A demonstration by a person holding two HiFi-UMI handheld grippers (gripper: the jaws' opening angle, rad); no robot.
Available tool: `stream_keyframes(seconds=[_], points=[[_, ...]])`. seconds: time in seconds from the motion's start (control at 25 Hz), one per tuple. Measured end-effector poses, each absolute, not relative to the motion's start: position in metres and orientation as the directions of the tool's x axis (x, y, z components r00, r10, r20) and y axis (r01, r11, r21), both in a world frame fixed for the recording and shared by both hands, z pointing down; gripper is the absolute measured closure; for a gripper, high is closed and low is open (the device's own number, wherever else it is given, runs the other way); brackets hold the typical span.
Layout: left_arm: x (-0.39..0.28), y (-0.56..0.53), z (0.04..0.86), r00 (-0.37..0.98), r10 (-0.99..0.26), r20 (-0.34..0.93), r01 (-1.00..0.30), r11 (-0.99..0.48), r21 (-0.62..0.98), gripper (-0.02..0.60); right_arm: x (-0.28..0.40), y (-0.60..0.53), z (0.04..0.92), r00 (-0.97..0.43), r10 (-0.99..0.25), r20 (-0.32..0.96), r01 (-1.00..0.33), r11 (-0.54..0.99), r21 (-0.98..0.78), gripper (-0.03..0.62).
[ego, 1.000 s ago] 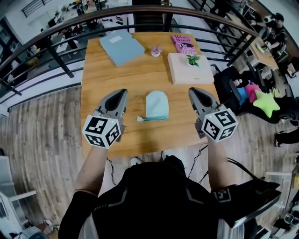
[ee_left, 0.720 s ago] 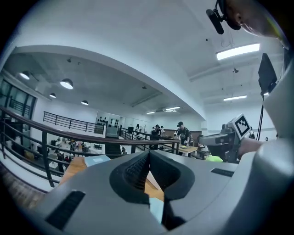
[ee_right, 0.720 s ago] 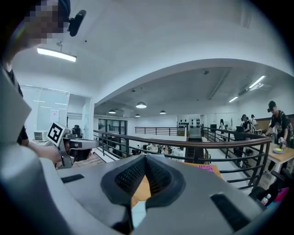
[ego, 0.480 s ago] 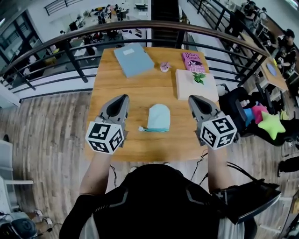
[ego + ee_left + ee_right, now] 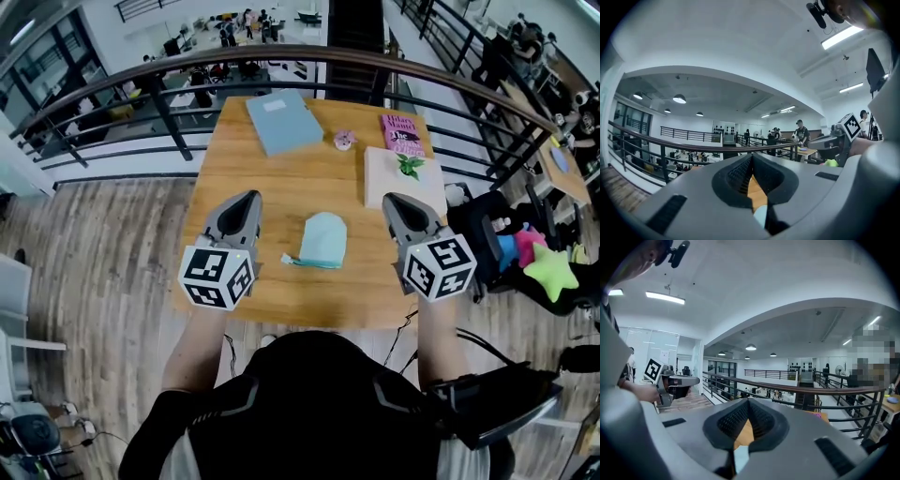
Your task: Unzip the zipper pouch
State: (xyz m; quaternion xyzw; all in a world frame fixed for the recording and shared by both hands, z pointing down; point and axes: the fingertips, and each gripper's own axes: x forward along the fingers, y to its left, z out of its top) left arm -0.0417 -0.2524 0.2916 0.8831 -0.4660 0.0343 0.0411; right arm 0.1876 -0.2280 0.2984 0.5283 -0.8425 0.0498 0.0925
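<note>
Now, zipper pouch between closed left gripper and closed right gripper.

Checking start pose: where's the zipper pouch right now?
Head view: the pouch lies flat on the wooden table near its front edge, between the left gripper and the right gripper, touched by neither.

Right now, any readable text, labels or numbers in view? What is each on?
No text can be quoted with certainty.
Pink book: dark print on the cover, too small to read.
Blue book: white label, nothing legible on it.
Left tongs and right tongs: black-and-white square markers on the cubes, no words.
Zipper pouch: no print visible.
</note>
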Motion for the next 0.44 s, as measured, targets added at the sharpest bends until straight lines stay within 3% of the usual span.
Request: stream_keyframes(seconds=[0.44], points=[[-0.0446, -0.2456, 0.2894, 0.542, -0.834, 0.101, -0.840, -0.543, 0.016, 0.552, 0.1826, -0.2287, 0.2992, -0.440, -0.868, 0.228, -0.889, 0.458, 0.027, 0.586]])
